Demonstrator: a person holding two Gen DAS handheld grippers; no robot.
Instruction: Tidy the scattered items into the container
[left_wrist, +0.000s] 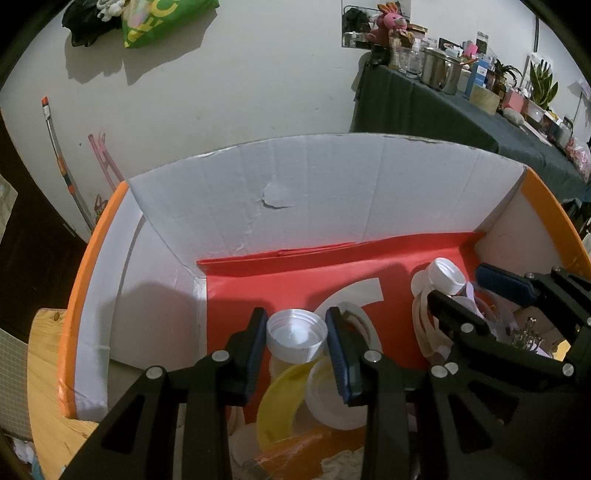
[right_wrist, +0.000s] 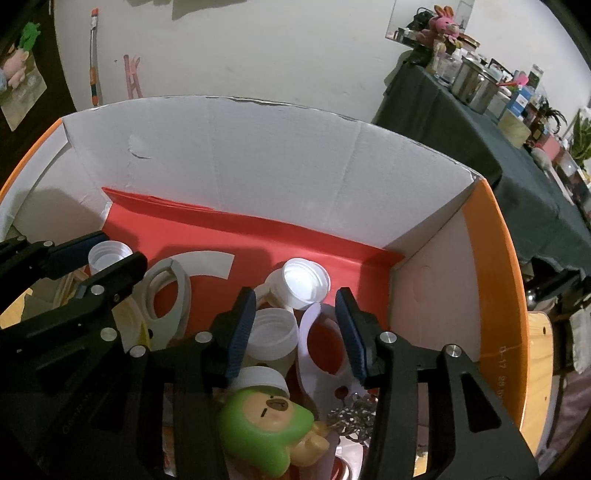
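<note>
My left gripper (left_wrist: 297, 341): pads pinched on a white screw cap (left_wrist: 295, 338), held over the box floor. My right gripper (right_wrist: 295, 332): jaws parted, gripping nothing, white caps (right_wrist: 304, 282) lying loose between and beyond them. Container: orange cardboard box (right_wrist: 491, 280) with white inner walls and a red floor, on a wooden tabletop (left_wrist: 46, 380). Beyond: pale wall, cluttered dark-clothed table (left_wrist: 436, 107).

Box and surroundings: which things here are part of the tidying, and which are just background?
Part of the job: box; screw cap gripped in left tool; open right tool; white caps; green bear toy; yellow lid.

Background: plush rabbit; metal pots; green bag; plant.
</note>
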